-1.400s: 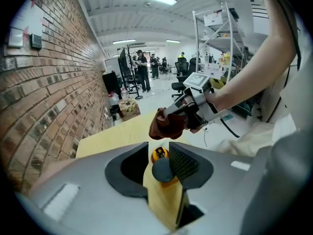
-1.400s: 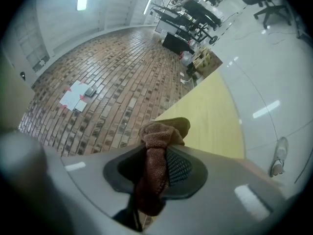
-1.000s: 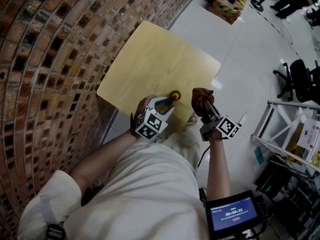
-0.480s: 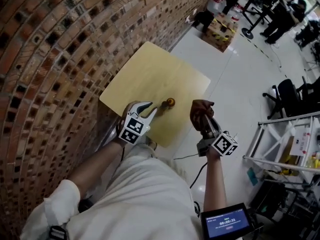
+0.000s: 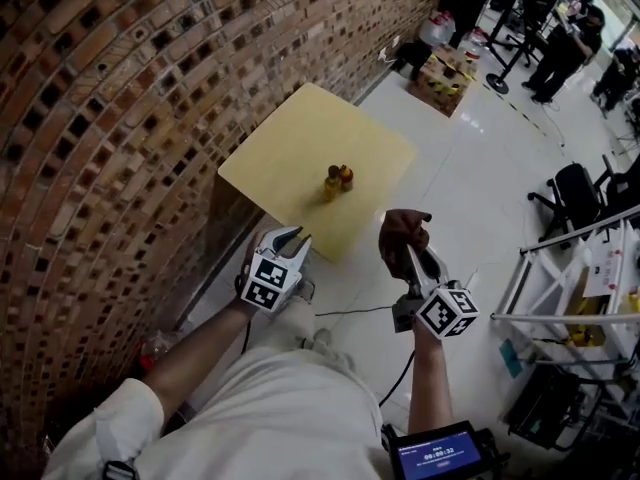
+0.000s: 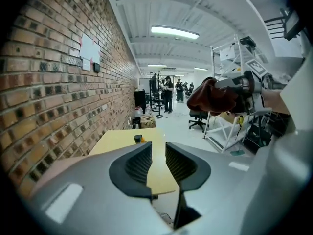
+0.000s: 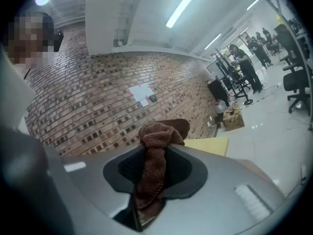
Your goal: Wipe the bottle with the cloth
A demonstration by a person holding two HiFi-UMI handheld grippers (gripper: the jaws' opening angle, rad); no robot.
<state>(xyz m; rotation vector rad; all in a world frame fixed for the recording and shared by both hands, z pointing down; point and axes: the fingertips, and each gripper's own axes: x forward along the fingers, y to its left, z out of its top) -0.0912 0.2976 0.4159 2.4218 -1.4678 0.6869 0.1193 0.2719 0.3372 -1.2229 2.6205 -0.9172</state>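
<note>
A small yellowish bottle (image 5: pixel 331 182) with an orange-capped one beside it stands on the light wooden table (image 5: pixel 300 133), far ahead of both grippers. In the left gripper view the bottle (image 6: pixel 138 139) is small on the table (image 6: pixel 115 140). My left gripper (image 5: pixel 289 237) hovers off the table's near edge; its jaws (image 6: pixel 158 147) are closing with nothing between them. My right gripper (image 5: pixel 411 246) is shut on a brown cloth (image 5: pixel 402 225), held over the floor. The cloth (image 7: pixel 157 137) bunches out of the right gripper (image 7: pixel 155 156).
A brick wall (image 5: pixel 110 118) runs along the table's left side. A cardboard box (image 5: pixel 446 68) and people stand at the back. An office chair (image 5: pixel 572 190) and a metal rack (image 5: pixel 580 268) are on the right. A cable (image 5: pixel 350 313) lies on the white floor.
Both grippers have drawn back from the table and the bottle, which stays standing on it. The left jaws have narrowed. The cloth stays in the right gripper.
</note>
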